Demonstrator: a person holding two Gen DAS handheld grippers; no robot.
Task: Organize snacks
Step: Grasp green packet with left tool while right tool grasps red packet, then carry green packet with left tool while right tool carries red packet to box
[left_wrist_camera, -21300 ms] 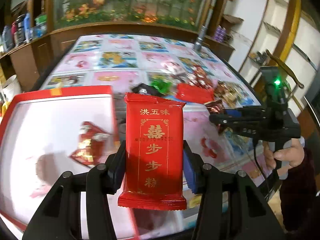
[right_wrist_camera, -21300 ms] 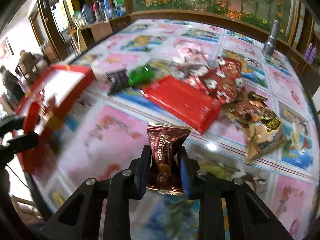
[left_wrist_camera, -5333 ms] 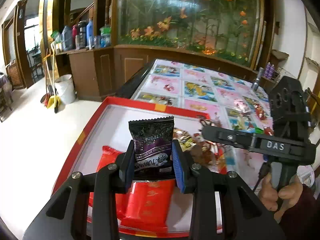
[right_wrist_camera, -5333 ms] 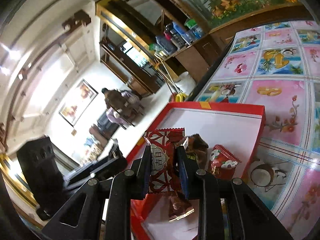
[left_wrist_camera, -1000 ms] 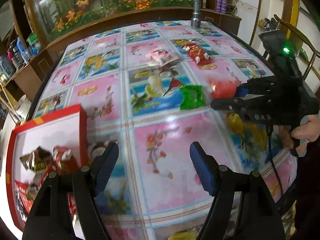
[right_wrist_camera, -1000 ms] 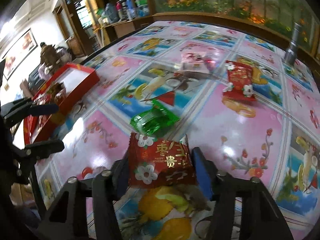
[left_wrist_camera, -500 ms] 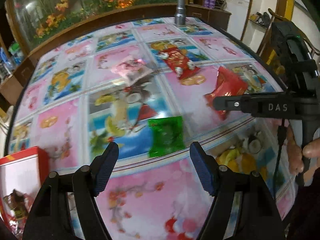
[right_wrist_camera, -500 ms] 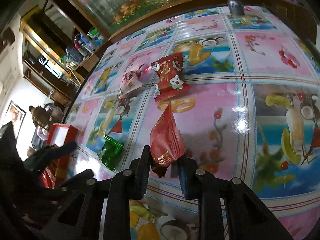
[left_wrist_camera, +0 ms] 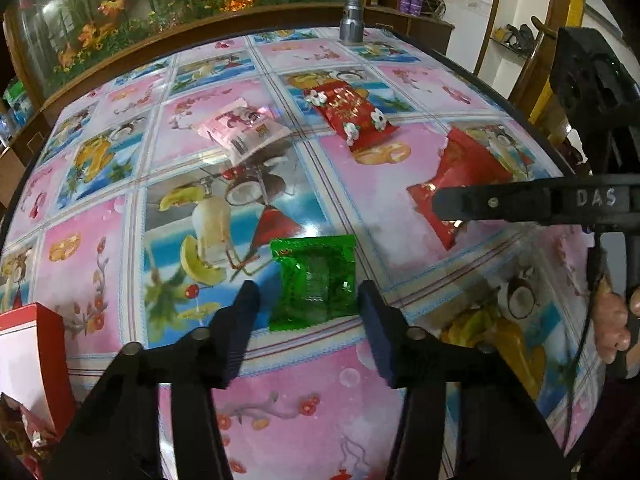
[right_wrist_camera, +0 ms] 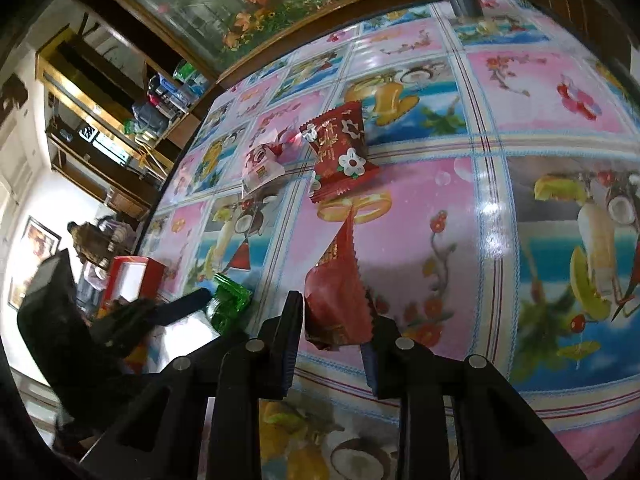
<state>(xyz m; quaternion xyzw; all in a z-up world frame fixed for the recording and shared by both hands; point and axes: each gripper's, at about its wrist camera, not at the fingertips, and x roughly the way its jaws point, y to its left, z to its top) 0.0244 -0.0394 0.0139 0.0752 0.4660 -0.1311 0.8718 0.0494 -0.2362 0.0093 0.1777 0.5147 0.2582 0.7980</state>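
A green snack packet [left_wrist_camera: 314, 280] lies flat on the table between the fingers of my left gripper [left_wrist_camera: 308, 312]. Its jaws are closing around the packet, with a thin gap still showing at the left pad [left_wrist_camera: 244, 312]. My right gripper [right_wrist_camera: 332, 320] is shut on a red snack packet [right_wrist_camera: 336, 300], held on edge just above the table. In the left wrist view that red packet [left_wrist_camera: 468, 176] hangs off the right gripper [left_wrist_camera: 440, 200] at the right. The right wrist view shows the green packet [right_wrist_camera: 230, 304] at the left gripper's tips [right_wrist_camera: 188, 304].
A red packet with white flowers [left_wrist_camera: 352, 116] and a pink packet [left_wrist_camera: 244, 128] lie further back on the patterned tablecloth. A red box [left_wrist_camera: 32, 344] holding snacks sits at the near left. A metal cylinder [left_wrist_camera: 352, 0] stands at the far edge. A person's hand [left_wrist_camera: 612, 320] grips the right handle.
My left gripper came down over the green packet and its jaws narrowed around it. My right gripper rolled, turning the red packet on edge, then held still.
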